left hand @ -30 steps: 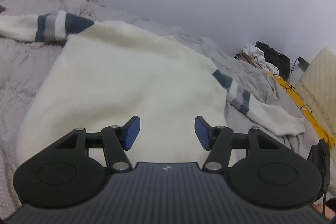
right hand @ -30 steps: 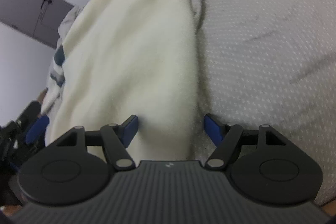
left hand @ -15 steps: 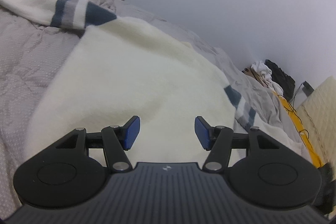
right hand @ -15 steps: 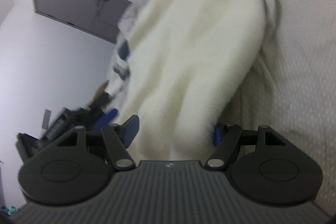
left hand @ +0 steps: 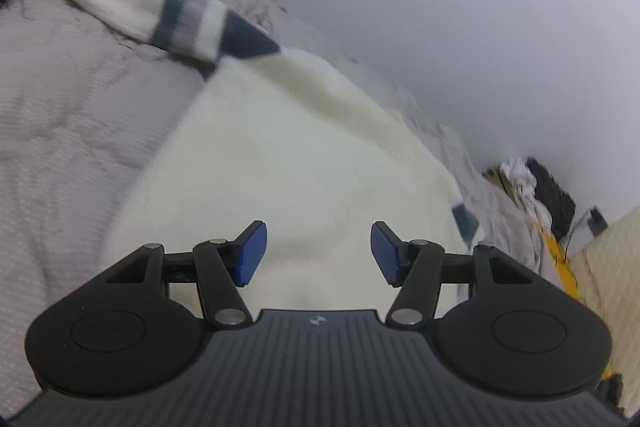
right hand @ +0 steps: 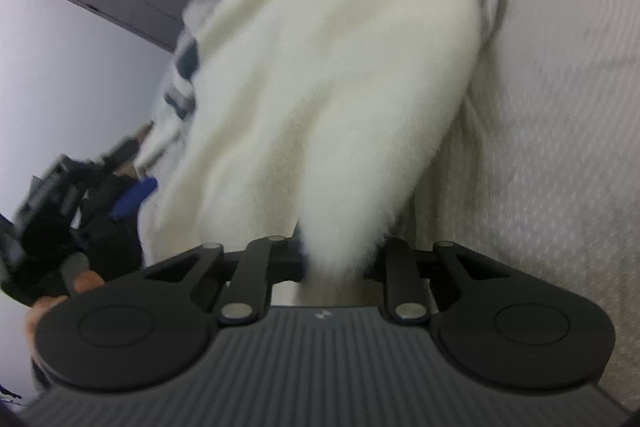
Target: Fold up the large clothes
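1. Left gripper is hanging over the sweater, blue fingers standing apart, gripping nothing; cream fabric is lying beyond the gap.
2. The sweater is lying spread on the grey bedspread; its striped sleeve is running out toward 10 o'clock in the left wrist view.
3. Right gripper is pinching the sweater's edge, jaws having just been closing on the fabric bunched between them.
4. In the right wrist view the sweater is stretching away toward 12 o'clock, the bedspread lying at 3 o'clock.
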`<action>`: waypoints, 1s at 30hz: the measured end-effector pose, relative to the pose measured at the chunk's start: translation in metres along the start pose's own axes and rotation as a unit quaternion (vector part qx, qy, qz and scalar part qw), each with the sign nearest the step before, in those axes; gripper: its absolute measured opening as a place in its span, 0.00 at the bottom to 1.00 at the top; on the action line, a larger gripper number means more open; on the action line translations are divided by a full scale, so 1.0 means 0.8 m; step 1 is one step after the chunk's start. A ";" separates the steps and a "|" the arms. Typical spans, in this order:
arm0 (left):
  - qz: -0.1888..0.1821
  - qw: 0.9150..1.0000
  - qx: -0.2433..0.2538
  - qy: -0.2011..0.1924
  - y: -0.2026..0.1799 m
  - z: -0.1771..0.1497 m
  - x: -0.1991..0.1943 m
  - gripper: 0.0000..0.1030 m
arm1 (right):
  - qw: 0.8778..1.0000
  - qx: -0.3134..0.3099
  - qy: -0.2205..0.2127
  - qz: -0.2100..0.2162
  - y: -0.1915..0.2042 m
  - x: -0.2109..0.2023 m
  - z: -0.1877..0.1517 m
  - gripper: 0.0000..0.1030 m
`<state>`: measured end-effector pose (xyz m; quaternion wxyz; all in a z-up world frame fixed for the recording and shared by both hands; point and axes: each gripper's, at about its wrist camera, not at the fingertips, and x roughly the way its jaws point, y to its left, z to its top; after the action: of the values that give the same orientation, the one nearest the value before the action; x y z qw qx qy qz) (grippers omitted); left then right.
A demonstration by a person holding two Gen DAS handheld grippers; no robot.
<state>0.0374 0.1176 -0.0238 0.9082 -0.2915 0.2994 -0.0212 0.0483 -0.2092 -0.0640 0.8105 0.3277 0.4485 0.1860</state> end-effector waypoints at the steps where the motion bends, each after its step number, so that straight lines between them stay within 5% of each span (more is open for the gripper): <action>1: 0.004 1.000 -0.007 -0.007 0.005 0.004 -0.006 0.62 | 1.000 0.000 -0.012 0.007 0.000 -0.007 0.002 0.20; 10: 0.040 0.995 -0.077 -0.047 0.067 0.040 -0.053 0.62 | 0.991 0.038 -0.124 0.021 -0.029 -0.073 0.041 0.17; 16: 0.055 0.991 -0.121 0.011 0.090 0.029 -0.022 0.62 | 0.983 0.050 -0.174 -0.039 -0.051 -0.076 0.055 0.16; 22: 0.042 0.985 -0.140 0.094 0.090 -0.010 0.020 0.62 | 0.984 0.067 -0.156 -0.058 -0.069 -0.062 0.053 0.16; 30: 0.017 0.980 -0.160 0.120 0.086 -0.039 0.018 0.60 | 0.983 0.062 -0.150 -0.085 -0.077 -0.050 0.052 0.16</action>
<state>0.0224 0.1557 -0.0888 0.8076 -0.4232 0.4106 0.0071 0.0633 -0.2924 -0.0669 0.8593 0.3625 0.3590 0.0370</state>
